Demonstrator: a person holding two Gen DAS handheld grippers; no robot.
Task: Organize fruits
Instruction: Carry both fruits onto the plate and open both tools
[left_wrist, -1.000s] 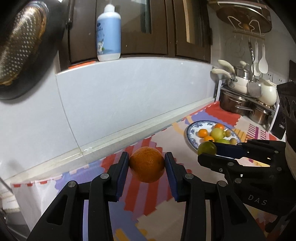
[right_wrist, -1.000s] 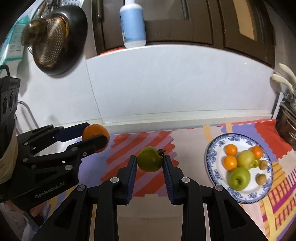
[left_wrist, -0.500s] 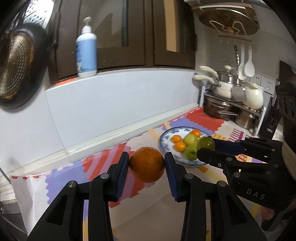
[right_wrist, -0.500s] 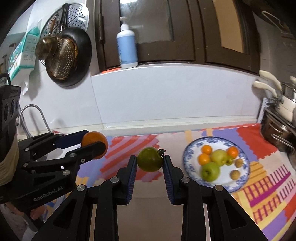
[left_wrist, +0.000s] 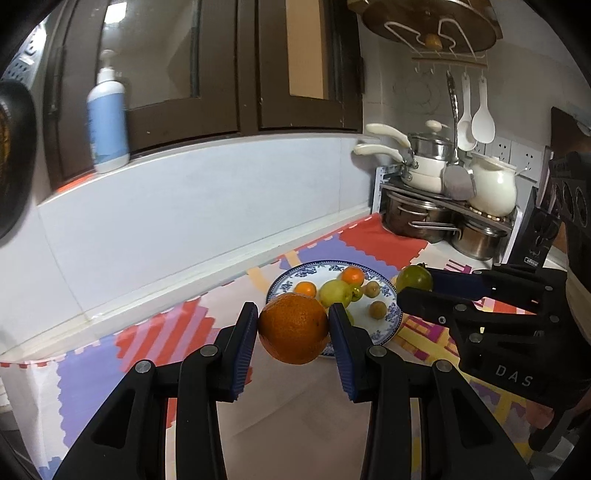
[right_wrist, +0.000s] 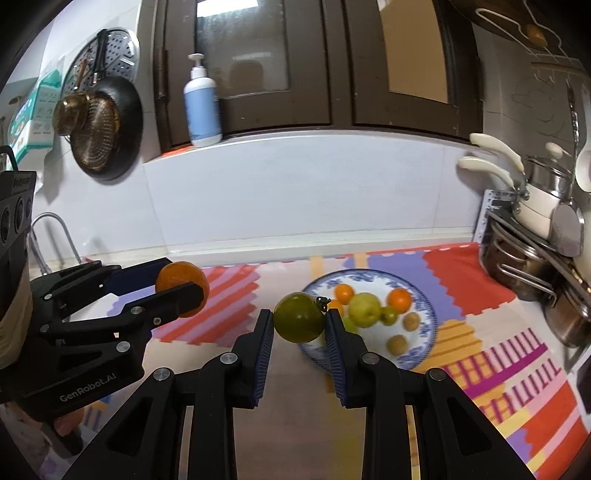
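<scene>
Two fruits are in the air at once, and that is my worry: my left gripper (left_wrist: 293, 328) has its blue-padded fingers clamped on a round, dimpled orange (left_wrist: 294, 328), and my right gripper (right_wrist: 299, 323) is pinched on a smooth green-yellow round fruit with a dark stem (right_wrist: 299, 322). Both hang above the colourful striped mat (right_wrist: 491, 369), near the blue-and-white patterned china plate (left_wrist: 388, 323) — which already carries several small oranges, pale green fruits and brownish ones. I judge free space there to be scarce, mostly toward the near rim. If I set either piece onto the heap, it may roll off or knock a neighbour over the edge. The grippers are also close beside each other, so lowering both together risks a collision; round skins can slip from flat pads if I tilt.
</scene>
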